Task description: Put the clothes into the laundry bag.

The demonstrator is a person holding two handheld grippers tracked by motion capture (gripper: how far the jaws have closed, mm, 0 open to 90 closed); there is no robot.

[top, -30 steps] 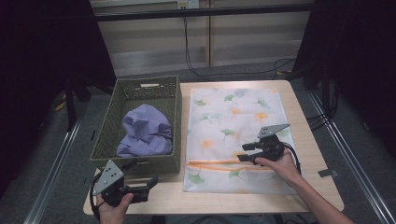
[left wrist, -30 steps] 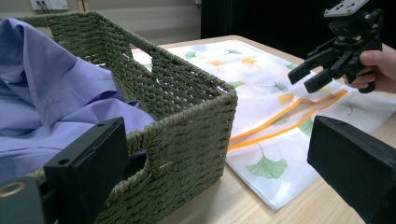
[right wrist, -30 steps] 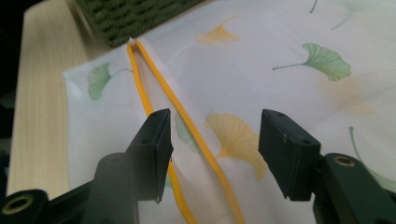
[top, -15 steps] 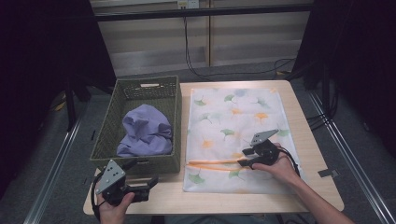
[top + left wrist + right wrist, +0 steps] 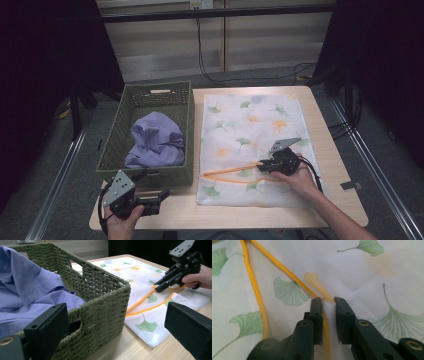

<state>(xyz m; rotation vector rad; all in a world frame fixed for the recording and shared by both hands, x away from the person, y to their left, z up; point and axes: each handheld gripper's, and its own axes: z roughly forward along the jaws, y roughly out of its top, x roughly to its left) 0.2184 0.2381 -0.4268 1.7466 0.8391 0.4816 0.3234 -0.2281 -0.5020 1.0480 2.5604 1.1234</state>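
My right claw sits low on the white mesh laundry bag with green and orange ginkgo-leaf print, which lies flat on the right half of the light wooden counter. In the right gripper view the jaws are nearly closed, only a narrow gap left, and the upper orange zipper strip runs right into that gap, tips pressing down either side of it; I can't tell if the strip is actually pinched. A second orange strip runs off to the left in that view, well apart from the tips. From the left gripper view the right claw has its tip touching the bag where the two orange lines meet.

My left claw is at the near left corner of the counter, just in front of the green woven rectangular basket. Its jaws stand wide apart with nothing between them, and in its own view the basket's near corner fills the space ahead. The crumpled lavender fabric garment lies inside the basket, piled toward its near end.

Basket and bag lie side by side, basket left, bag right, edges near each other
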